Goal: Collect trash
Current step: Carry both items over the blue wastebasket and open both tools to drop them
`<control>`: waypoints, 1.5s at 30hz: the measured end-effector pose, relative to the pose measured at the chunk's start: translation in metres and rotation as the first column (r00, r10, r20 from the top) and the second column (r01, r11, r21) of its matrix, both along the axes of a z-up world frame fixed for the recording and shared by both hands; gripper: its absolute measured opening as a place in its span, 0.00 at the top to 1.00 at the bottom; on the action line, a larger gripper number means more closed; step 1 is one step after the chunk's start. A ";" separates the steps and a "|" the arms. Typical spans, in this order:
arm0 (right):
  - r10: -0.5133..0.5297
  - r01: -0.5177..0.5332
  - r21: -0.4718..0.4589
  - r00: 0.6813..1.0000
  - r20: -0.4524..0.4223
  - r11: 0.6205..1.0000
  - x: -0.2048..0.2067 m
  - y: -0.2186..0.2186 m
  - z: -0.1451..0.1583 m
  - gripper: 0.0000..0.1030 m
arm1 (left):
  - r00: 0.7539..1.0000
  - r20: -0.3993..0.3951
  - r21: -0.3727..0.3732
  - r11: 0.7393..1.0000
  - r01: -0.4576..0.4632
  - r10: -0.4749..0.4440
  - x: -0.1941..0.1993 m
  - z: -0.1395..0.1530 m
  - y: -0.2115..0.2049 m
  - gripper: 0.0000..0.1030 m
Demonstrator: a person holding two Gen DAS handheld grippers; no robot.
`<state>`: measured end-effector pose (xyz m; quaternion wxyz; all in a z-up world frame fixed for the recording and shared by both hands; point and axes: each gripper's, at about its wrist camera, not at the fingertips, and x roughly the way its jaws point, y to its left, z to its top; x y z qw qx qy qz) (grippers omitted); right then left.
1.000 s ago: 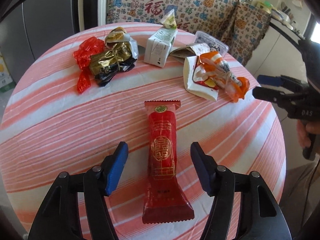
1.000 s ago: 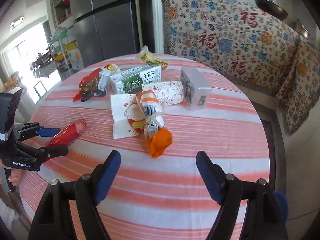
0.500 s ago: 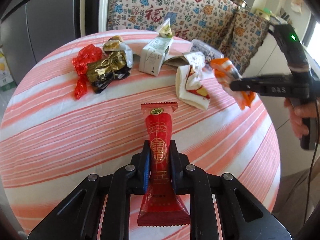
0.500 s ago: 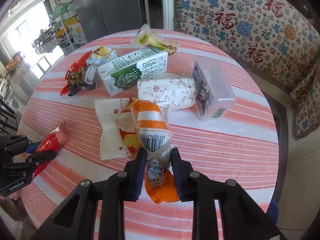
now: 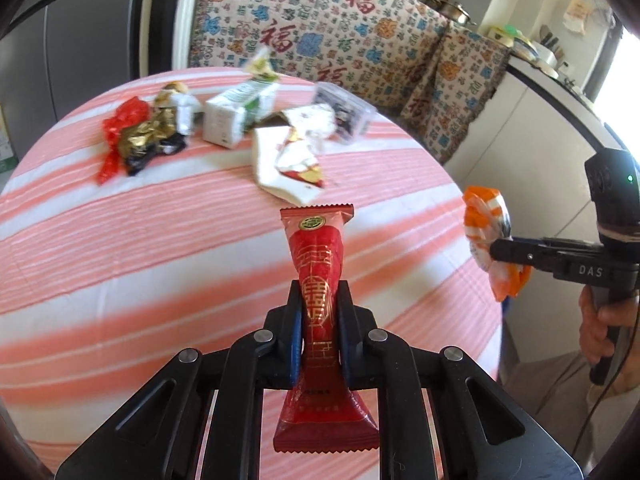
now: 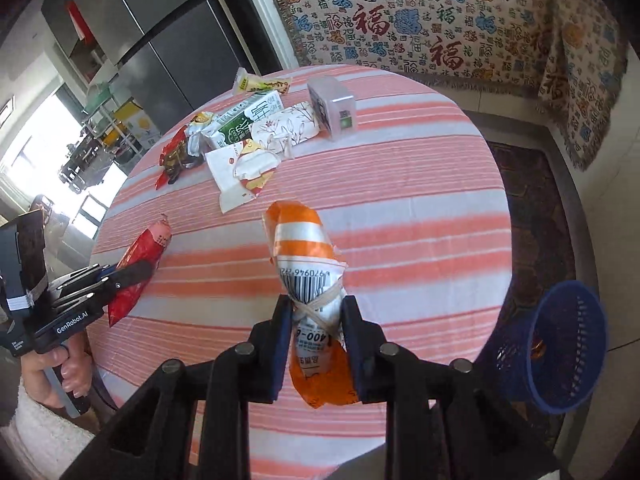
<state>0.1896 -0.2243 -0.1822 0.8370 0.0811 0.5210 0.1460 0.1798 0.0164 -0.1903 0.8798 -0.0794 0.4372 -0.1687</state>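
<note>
Trash pieces are lifted in both hands: the left gripper [image 5: 319, 340] has its fingers clamped on the red snack wrapper [image 5: 320, 280] at lower centre, and the right gripper [image 6: 316, 328] pinches the orange-and-white wrapper [image 6: 304, 256]. Both pairs of fingers stood wide a second ago and have just closed on these pieces, which then lay on the striped surface [image 6: 420, 184]. Next, I judge, comes carrying them to the blue basket [image 6: 568, 344] at lower right and releasing. More wrappers and a milk carton [image 6: 244, 120] remain at upper left.
</note>
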 end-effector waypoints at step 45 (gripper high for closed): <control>-0.644 0.642 -0.049 0.765 -0.028 0.765 -0.043 -0.386 -0.084 0.75 | 0.889 -0.099 -0.043 0.894 0.445 -0.447 0.073 -0.045 -0.443 0.88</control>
